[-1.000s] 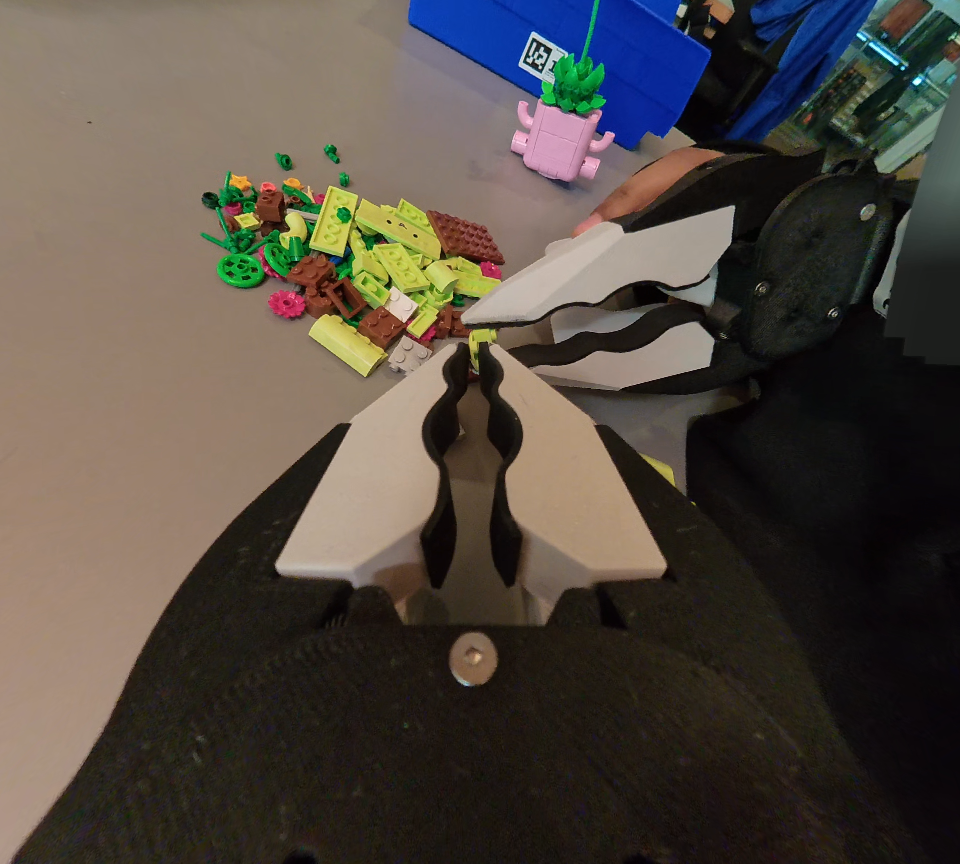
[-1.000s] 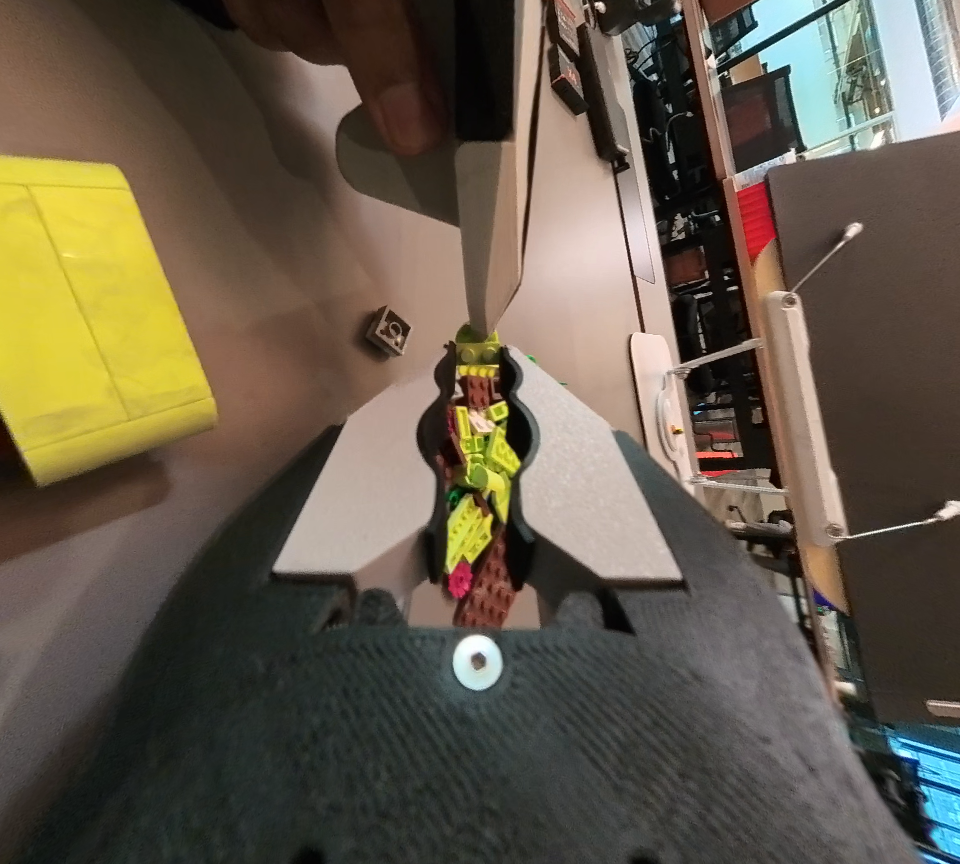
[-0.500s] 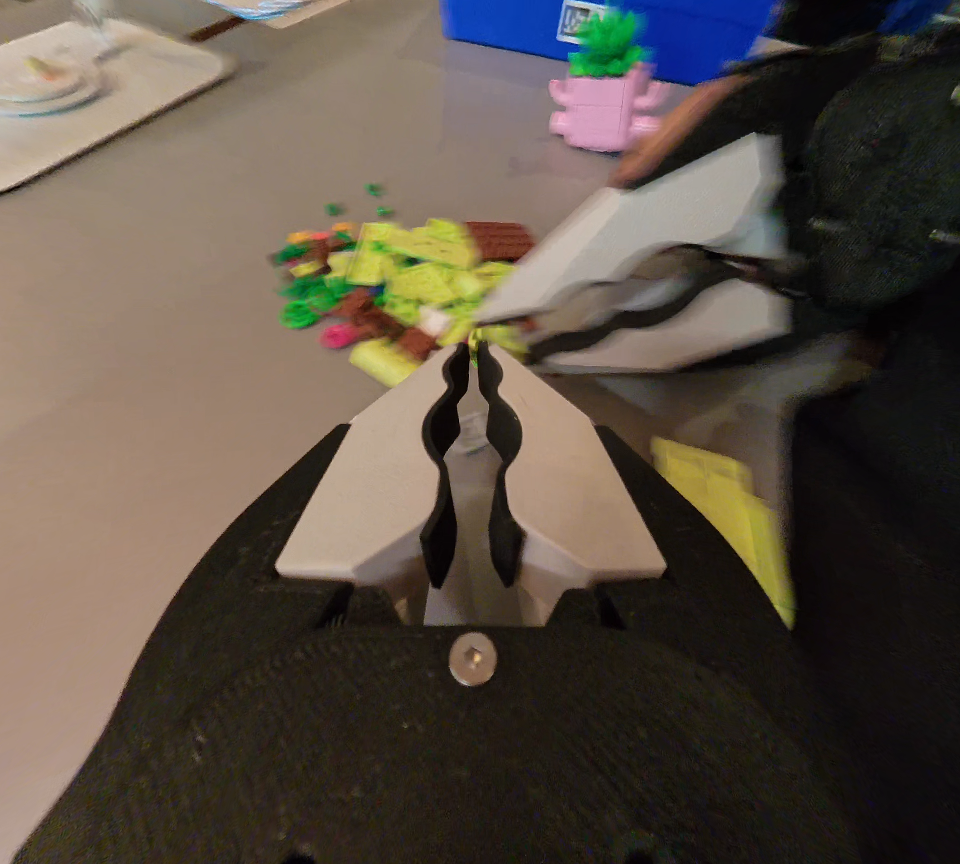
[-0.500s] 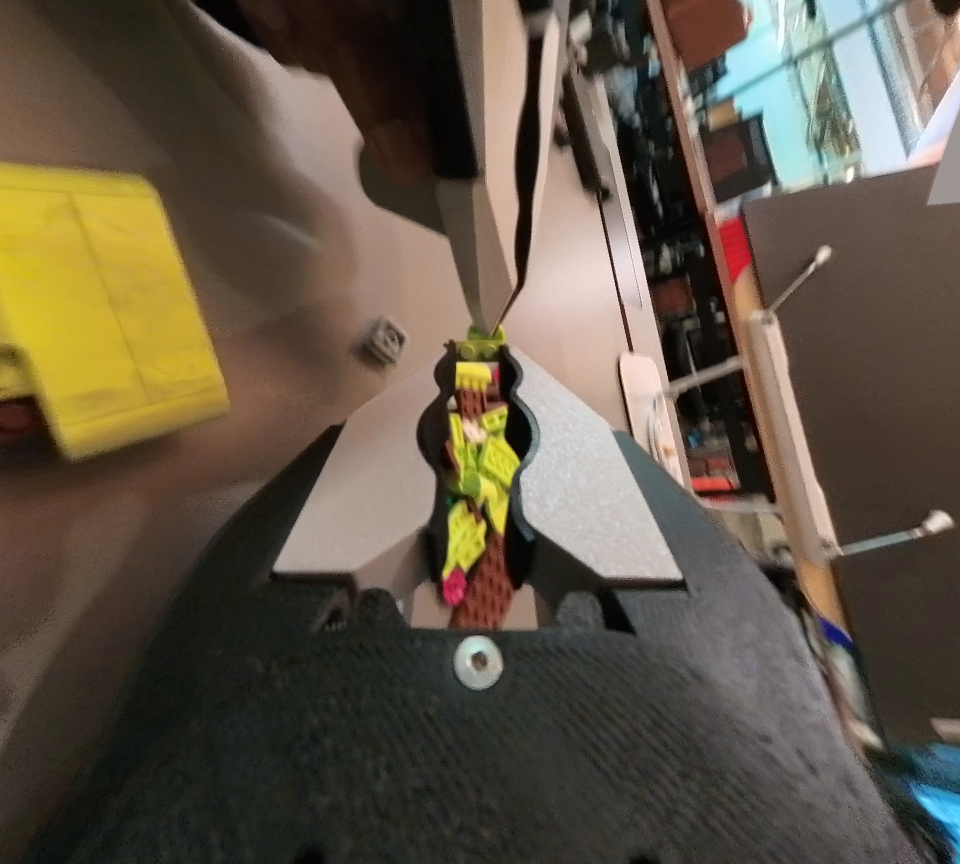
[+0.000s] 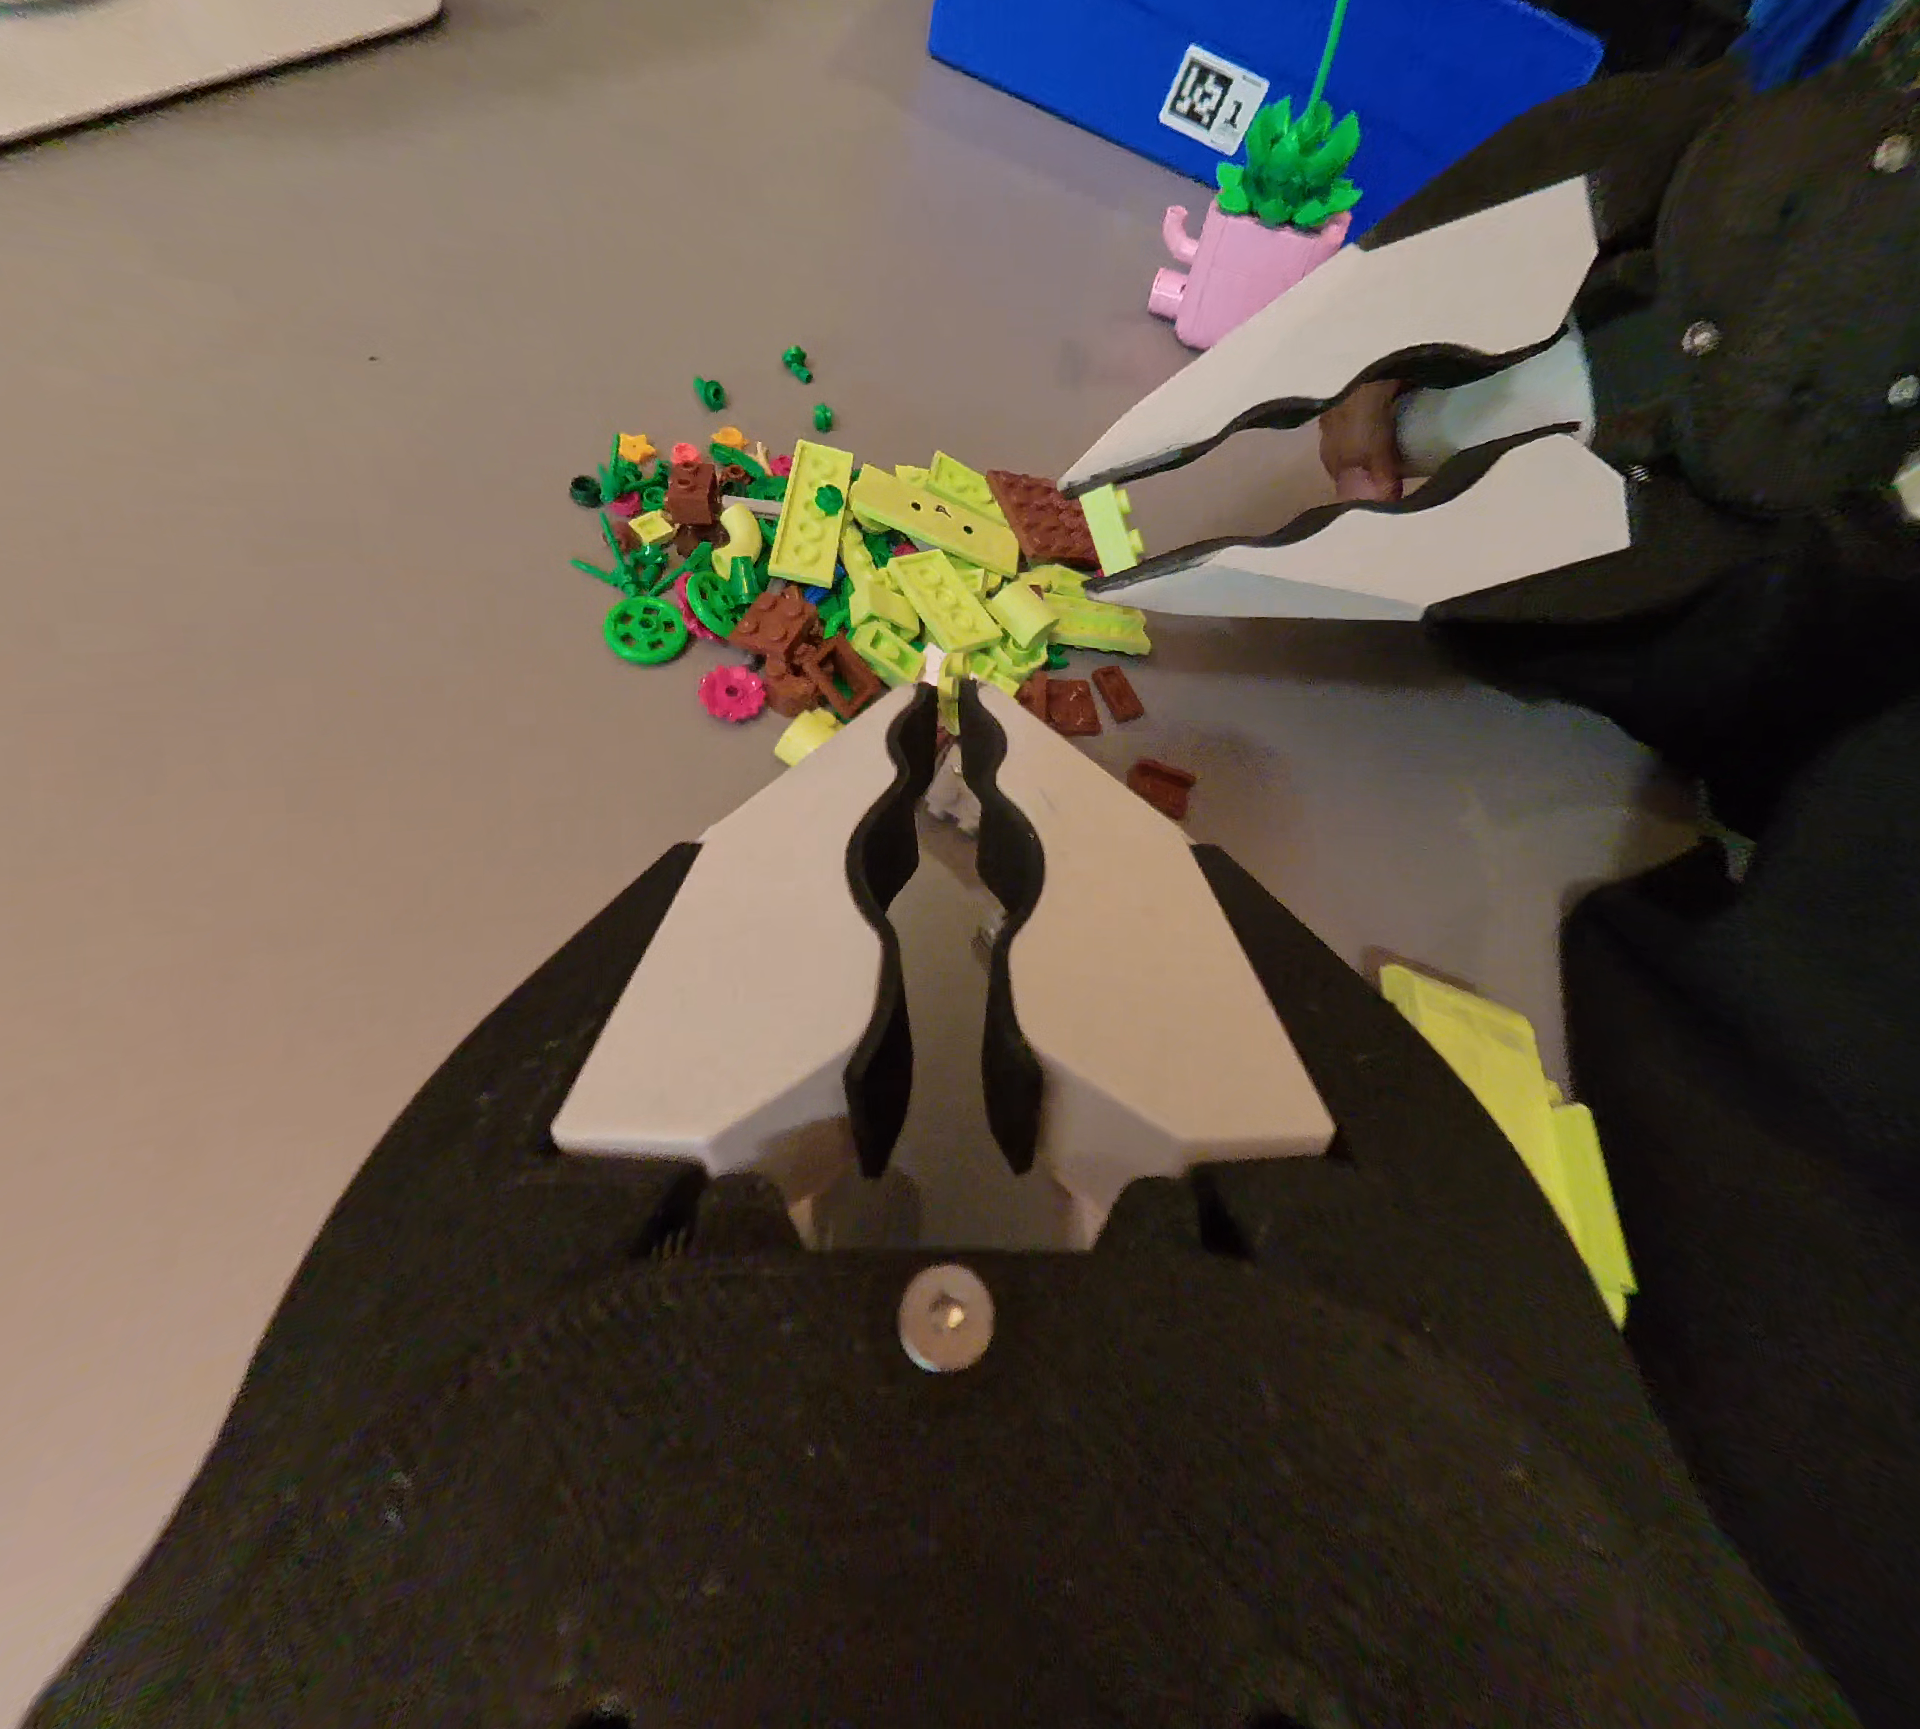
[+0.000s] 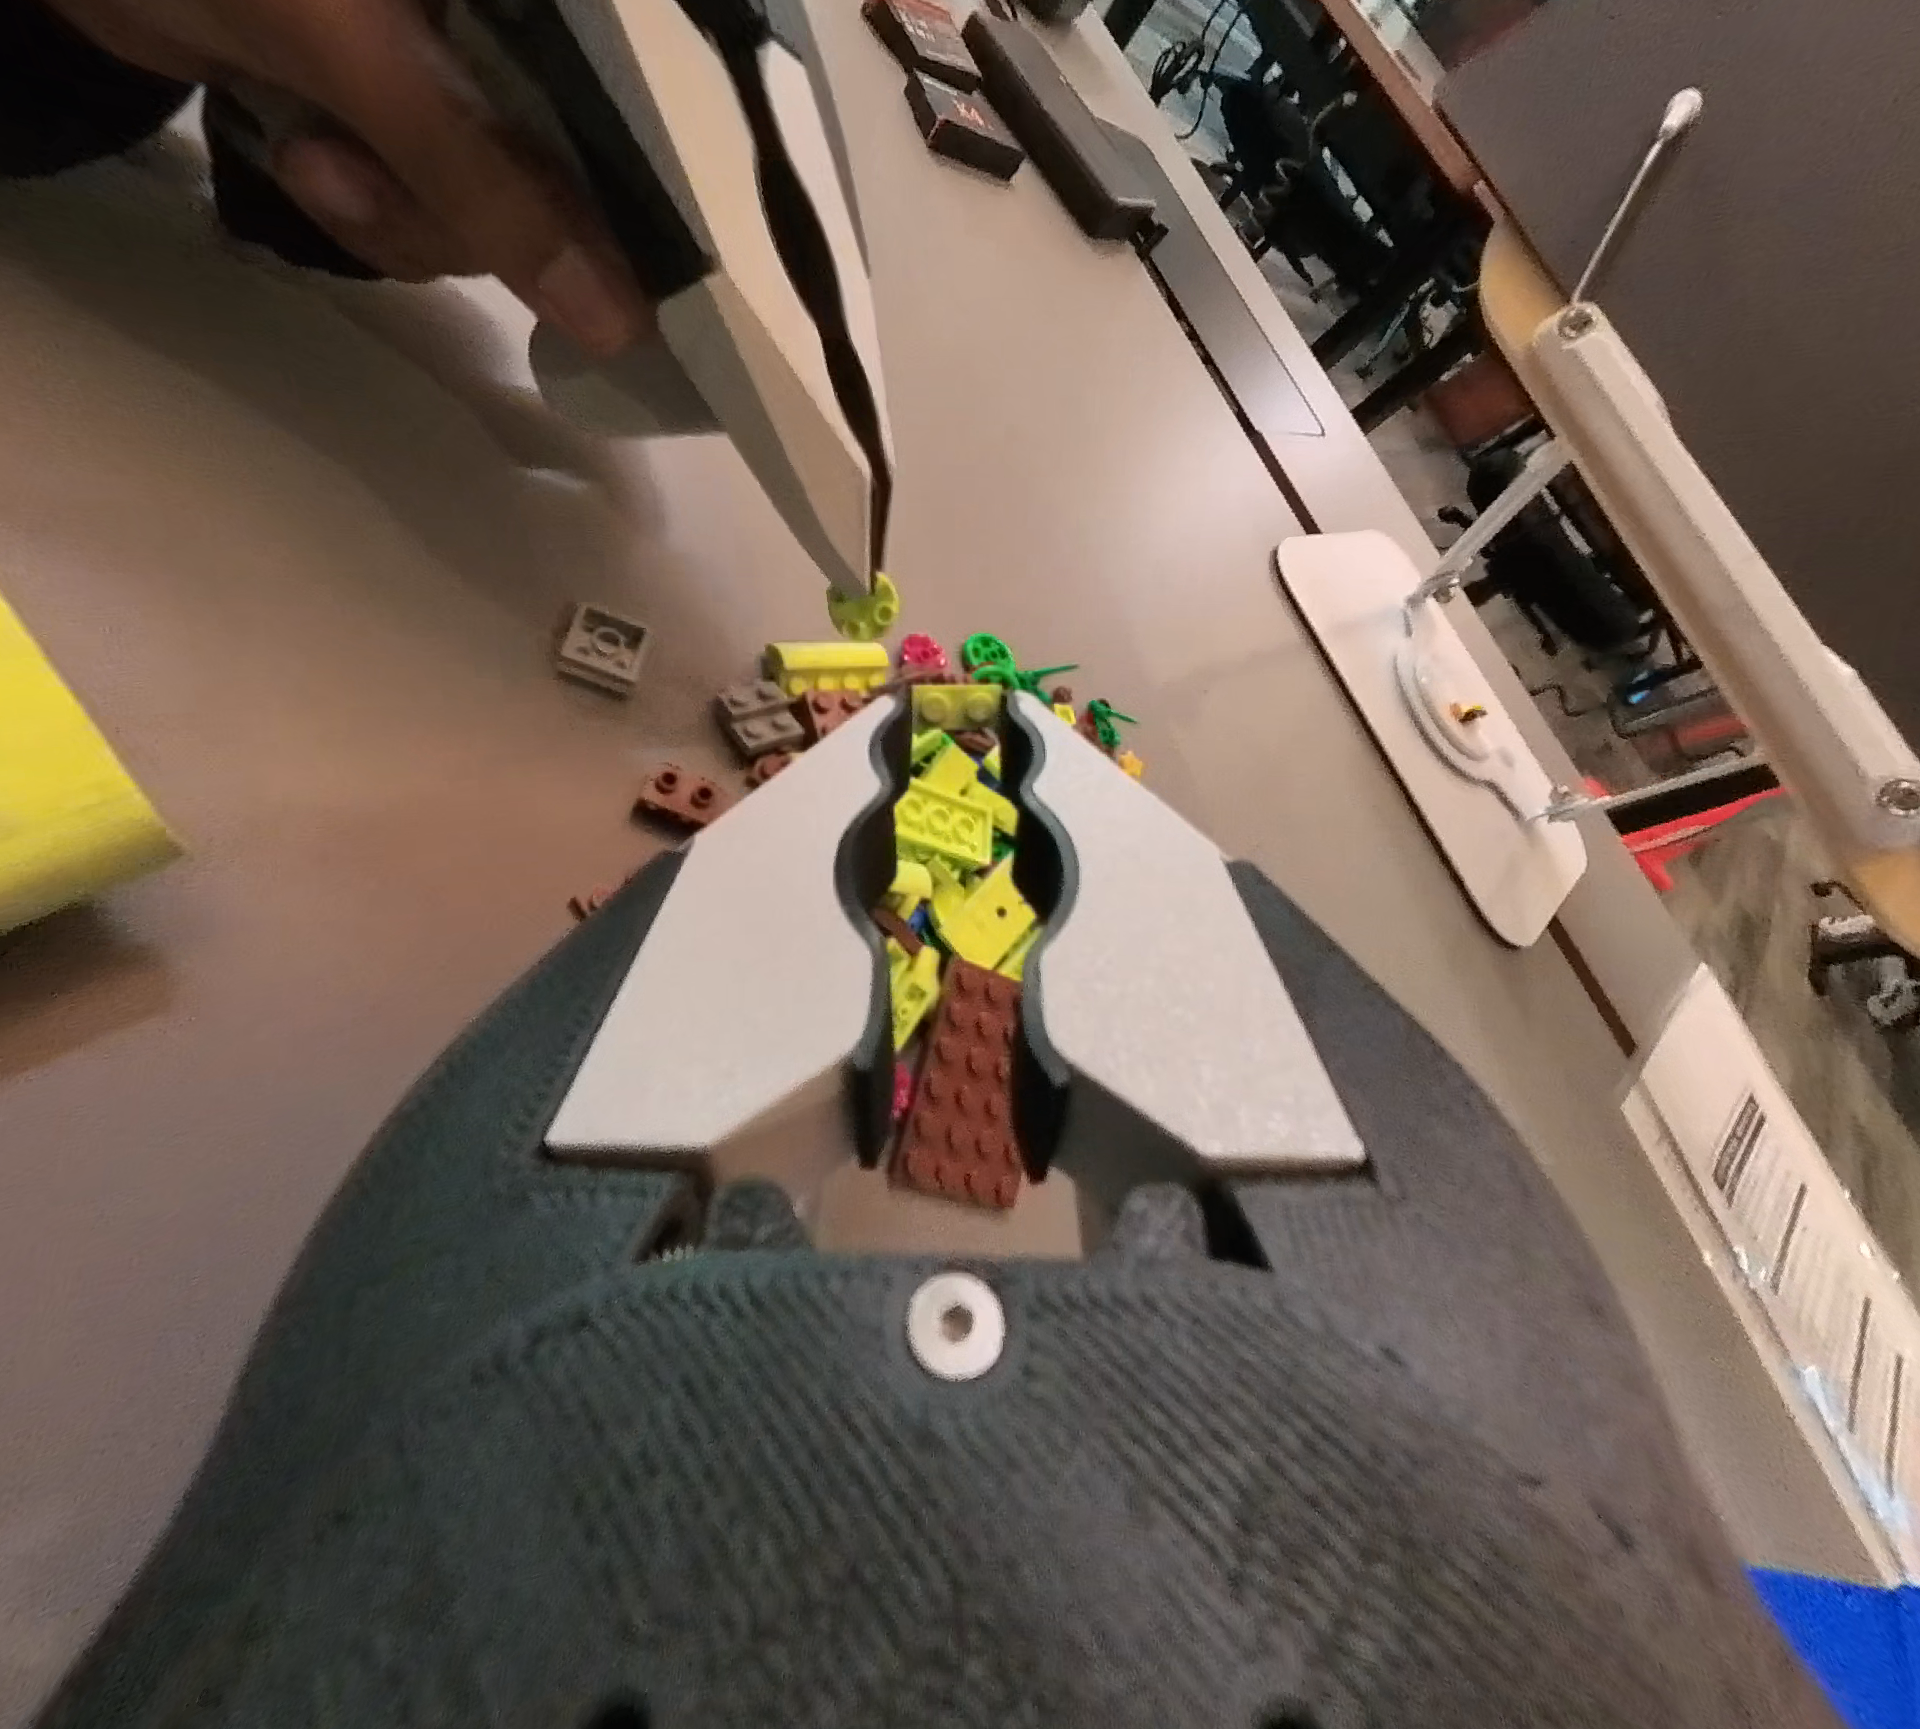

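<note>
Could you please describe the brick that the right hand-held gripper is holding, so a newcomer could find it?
Start at the blue plastic box and come down to the heap of small toy bricks. At its right edge, the right hand-held gripper pinches a lime-green two-stud brick, the only heap-side piece lifted off the grey table.

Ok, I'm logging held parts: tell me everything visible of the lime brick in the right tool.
The lime brick is small, glossy plastic, with two studs in a row facing the wrist camera. It lies crosswise at the very tips of the right tool, pinched at both ends, over the edge of the loose brick pile.
</note>
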Demonstrator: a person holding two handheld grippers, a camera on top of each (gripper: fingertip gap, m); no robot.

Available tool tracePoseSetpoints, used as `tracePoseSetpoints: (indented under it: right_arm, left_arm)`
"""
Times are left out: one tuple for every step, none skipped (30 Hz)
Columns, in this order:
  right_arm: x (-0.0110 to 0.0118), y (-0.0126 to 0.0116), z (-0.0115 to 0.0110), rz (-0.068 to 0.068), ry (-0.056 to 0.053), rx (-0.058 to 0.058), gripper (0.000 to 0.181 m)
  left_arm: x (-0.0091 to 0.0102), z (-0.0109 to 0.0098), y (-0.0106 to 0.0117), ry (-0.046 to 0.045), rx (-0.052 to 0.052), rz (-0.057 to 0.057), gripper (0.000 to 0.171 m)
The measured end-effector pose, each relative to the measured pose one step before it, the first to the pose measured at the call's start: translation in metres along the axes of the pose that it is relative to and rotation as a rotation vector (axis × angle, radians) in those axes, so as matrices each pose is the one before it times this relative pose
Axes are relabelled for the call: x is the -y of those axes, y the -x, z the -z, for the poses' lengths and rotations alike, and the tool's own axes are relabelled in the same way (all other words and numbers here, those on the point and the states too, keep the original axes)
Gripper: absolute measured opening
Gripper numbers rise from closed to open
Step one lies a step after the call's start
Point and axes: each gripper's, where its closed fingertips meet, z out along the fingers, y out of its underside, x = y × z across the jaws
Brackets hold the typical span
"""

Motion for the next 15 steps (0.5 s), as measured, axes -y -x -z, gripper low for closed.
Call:
tracePoseSetpoints:
  right_arm:
    - [-0.00134, -0.00069, -0.00045, -0.0112, 0.0055, 0.0007, 0.014]
    - [-0.00067, 0.00027, -0.00068, -0.0093, 0.004, 0.0049, 0.014]
    - [-0.00032, 0.00064, -0.00043, -0.0038, 0.0021, 0.0048, 0.014]
    - [-0.00011, 0.00003, -0.00019, 0.0003, 0.0007, -0.001, 0.014]
    - [-0.00016, -0.00031, 0.00016, -0.0004, -0.0014, -0.0016, 0.014]
    - [0.00019, 0.0, 0.00014, -0.0053, -0.0052, 0.0029, 0.014]
    - [0.00085, 0.00032, 0.00027, -0.0117, -0.0108, 0.0075, 0.014]
    - [0.00218, 0.00077, 0.00055, -0.0174, -0.0193, 0.014, 0.014]
    - [0.00381, 0.0014, 0.00103, -0.0197, -0.0301, 0.0192, 0.014]
    - [0.00539, 0.00137, 0.00163, -0.0189, -0.0401, 0.0184, 0.014]
    - [0.00599, 0.00065, 0.00195, -0.0172, -0.0445, 0.0134, 0.014]
    - [0.00568, 0.00025, 0.00196, -0.0168, -0.0421, 0.011, 0.014]
    - [0.00505, 0.00074, 0.0018, -0.0176, -0.0385, 0.0147, 0.014]
    - [0.00495, 0.00123, 0.00164, -0.0191, -0.0369, 0.0181, 0.014]
    - [0.00466, 0.00152, 0.00137, -0.0201, -0.035, 0.0192, 0.014]
  left_arm:
    - [-0.00069, -0.00574, 0.001, 0.02075, -0.0054, -0.0013, 0.0]
    - [-0.00027, -0.0057, 0.00138, 0.01347, -0.0046, 0.0017, 0.0]
    - [0.00009, -0.00481, 0.00238, 0.00847, 0.0025, 0.0027, 0.001]
    - [-0.00044, -0.00386, 0.00259, 0.01062, 0.0053, 0.0069, 0.006]
    - [0.00019, -0.00191, 0.00067, 0.00709, -0.0052, 0.0098, 0.015]
    - [0.00211, 0.00031, 0.00053, -0.01377, -0.0027, 0.0095, 0.023]
    - [0.0033, 0.00225, -0.00106, -0.02797, -0.01, 0.0079, 0.029]
    - [0.00364, 0.00317, -0.00194, -0.0327, -0.0166, 0.0135, 0.034]
    - [0.00385, 0.00329, -0.00425, -0.03308, -0.036, 0.0249, 0.035]
    - [0.00404, 0.00313, -0.00796, -0.03285, -0.0662, 0.0427, 0.036]
    - [0.00397, 0.00314, -0.01008, -0.0318, -0.0882, 0.0656, 0.036]
    - [0.0039, 0.00289, -0.00975, -0.03179, -0.0932, 0.0831, 0.036]
    - [0.0041, 0.00301, -0.00986, -0.0363, -0.0984, 0.0866, 0.036]
    - [0.00403, 0.00324, -0.0103, -0.03777, -0.1049, 0.0864, 0.035]
    - [0.00343, 0.00307, -0.00915, -0.03491, -0.0973, 0.0833, 0.035]
